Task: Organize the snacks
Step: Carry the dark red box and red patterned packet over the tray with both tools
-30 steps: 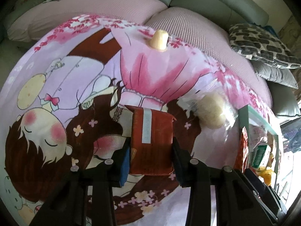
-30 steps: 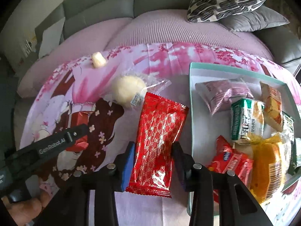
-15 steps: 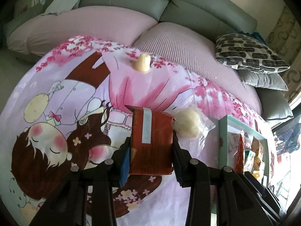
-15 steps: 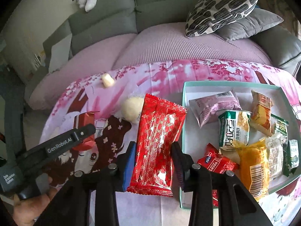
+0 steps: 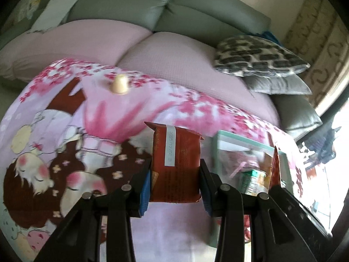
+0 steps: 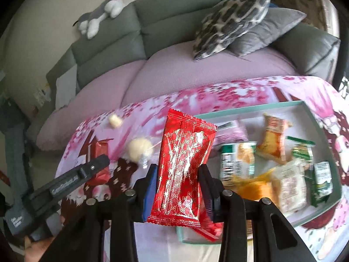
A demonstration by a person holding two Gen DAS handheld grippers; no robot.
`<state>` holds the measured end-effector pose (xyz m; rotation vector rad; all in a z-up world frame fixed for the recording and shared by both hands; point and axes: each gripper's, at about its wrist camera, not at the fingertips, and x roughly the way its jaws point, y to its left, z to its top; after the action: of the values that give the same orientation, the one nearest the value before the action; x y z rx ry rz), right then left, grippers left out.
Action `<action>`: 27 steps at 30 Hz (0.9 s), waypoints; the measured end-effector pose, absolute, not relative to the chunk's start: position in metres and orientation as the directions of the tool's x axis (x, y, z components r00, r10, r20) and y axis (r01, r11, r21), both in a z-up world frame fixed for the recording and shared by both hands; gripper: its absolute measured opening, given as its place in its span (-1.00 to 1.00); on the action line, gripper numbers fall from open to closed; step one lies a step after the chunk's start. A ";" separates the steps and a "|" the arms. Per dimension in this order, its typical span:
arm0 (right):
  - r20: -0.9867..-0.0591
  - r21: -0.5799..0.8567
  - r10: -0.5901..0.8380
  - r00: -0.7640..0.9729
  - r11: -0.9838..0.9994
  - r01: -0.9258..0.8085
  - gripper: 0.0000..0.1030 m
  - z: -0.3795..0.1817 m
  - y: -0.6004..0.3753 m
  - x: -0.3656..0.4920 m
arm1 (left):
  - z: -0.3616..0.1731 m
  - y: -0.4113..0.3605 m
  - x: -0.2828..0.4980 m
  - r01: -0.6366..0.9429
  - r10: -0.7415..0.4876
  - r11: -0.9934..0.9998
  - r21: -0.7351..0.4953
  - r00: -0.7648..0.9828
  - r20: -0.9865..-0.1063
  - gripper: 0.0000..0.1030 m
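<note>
Two packets are lifted clear of the bed: left gripper (image 5: 175, 187) pinches the brown packet (image 5: 175, 163), right gripper (image 6: 177, 187) pinches the red packet (image 6: 182, 170). Transport is in hand. Next: carry both over the teal tray (image 6: 248, 110) near the bed's right edge, then release.

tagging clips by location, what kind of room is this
Most likely a home living room: a grey sofa with throw pillows and a plush toy on its backrest, plus a cartoon-print blanket spread over the seat as the work surface.
</note>
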<state>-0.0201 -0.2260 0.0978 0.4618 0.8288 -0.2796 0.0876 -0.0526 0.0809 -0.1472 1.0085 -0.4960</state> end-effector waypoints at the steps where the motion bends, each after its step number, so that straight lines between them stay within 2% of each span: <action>1: -0.759 0.284 -0.070 0.647 0.859 0.425 -0.21 0.099 -0.232 -0.023 | 0.082 -0.059 0.085 0.346 -0.474 0.873 -0.345 0.426 -0.771 -0.21; 12: -0.766 0.249 -0.258 0.589 0.726 0.642 -0.21 0.108 -0.329 -0.074 | 0.088 -0.132 0.051 0.526 -0.565 0.776 -0.347 0.336 -0.754 -0.21; 17: -0.761 0.232 -0.305 0.572 0.697 0.679 -0.21 0.109 -0.355 -0.087 | 0.087 -0.151 0.042 0.565 -0.576 0.754 -0.334 0.326 -0.750 -0.21; 27: -0.815 0.256 -0.217 0.537 0.697 0.670 -0.21 0.065 -0.371 -0.076 | 0.075 -0.163 0.041 0.563 -0.562 0.760 -0.324 0.320 -0.763 -0.21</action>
<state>-0.0765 -0.3715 0.0652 0.6005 0.8490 -0.5674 0.0410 -0.1626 0.0755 0.0009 1.0023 -0.7395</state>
